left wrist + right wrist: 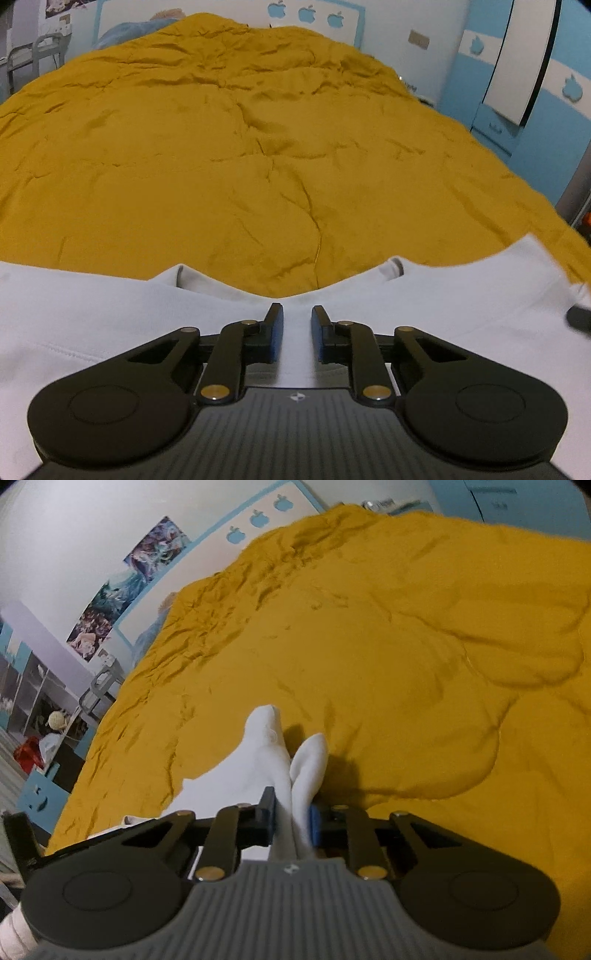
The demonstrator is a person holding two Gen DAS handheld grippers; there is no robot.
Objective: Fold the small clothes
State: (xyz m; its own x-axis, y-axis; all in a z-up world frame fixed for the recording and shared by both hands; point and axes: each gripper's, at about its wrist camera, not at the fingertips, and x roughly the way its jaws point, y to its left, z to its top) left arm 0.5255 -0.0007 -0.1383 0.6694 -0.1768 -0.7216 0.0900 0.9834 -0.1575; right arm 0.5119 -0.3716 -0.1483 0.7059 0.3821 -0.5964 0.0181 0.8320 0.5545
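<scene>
1. A white garment (424, 306) is seen spread across the near edge of the mustard-yellow bedcover (240, 155) in the left wrist view; its neckline dips in the middle, with the shoulders raised on either side.
2. In the right wrist view, a bunched part of the white garment (269, 768) is seen lifted off the bedcover (406, 646), with two rounded folds of cloth sticking up past the fingertips.
3. The right gripper (291, 812) is clamped on that bunched cloth: the jaws are nearly closed, with fabric pressed between the blue pads (314, 819) and trailing back toward the gripper body.
4. The left gripper (297, 325) is held over the garment just behind the neckline. A narrow gap is left between its fingers, and only flat white cloth is seen through that gap. Nothing is visibly pinched. Whether the tips are touching the cloth cannot be told.
5. A dark object (580, 317) is seen at the right edge of the left wrist view, on the garment's shoulder; it is too blurred to identify.
6. Beyond the bed, a white headboard with blue apple shapes (306, 14) is seen, along with posters (147, 557) on the wall and blue-and-white cabinets (524, 85).
</scene>
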